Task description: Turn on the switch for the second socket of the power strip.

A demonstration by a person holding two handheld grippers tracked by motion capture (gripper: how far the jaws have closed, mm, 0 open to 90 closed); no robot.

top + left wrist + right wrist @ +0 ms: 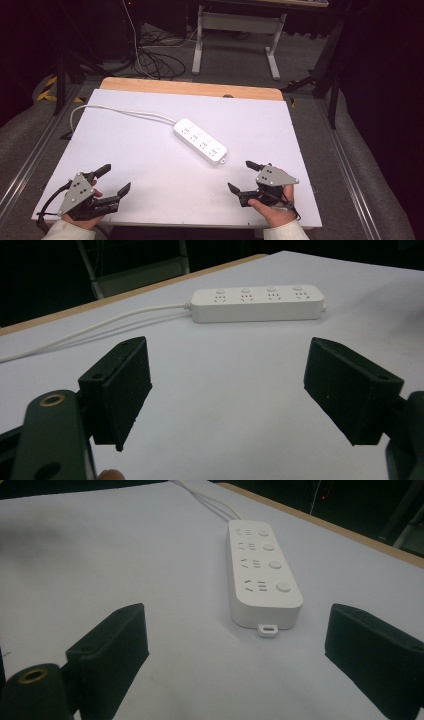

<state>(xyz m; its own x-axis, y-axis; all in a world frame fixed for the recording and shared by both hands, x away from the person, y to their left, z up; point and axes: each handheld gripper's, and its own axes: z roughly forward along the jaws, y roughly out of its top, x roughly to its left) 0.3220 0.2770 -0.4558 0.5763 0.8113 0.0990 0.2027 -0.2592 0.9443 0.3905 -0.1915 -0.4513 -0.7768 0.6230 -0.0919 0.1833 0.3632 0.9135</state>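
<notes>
Presently, 1 white power strip (200,141) lay near the centre of the white worktop (150,165), its long axis running from 10 o'clock to 4 o'clock, with 4 sockets and 4 buttons facing up. Its white cord (115,111) trailed off toward 10 o'clock and over the worktop's left edge. Left gripper (114,181) sat at 7 o'clock, fingers (120,385) spread wide, grasping nothing. Right gripper (240,176) sat at 5 o'clock, likewise released and empty, the strip's tabbed end (268,630) just ahead.

Judgement: rigid plastic shell, light, smooth, probably slippery. Best hold across the narrow width at mid-body; the cord is limp and would drag.
</notes>
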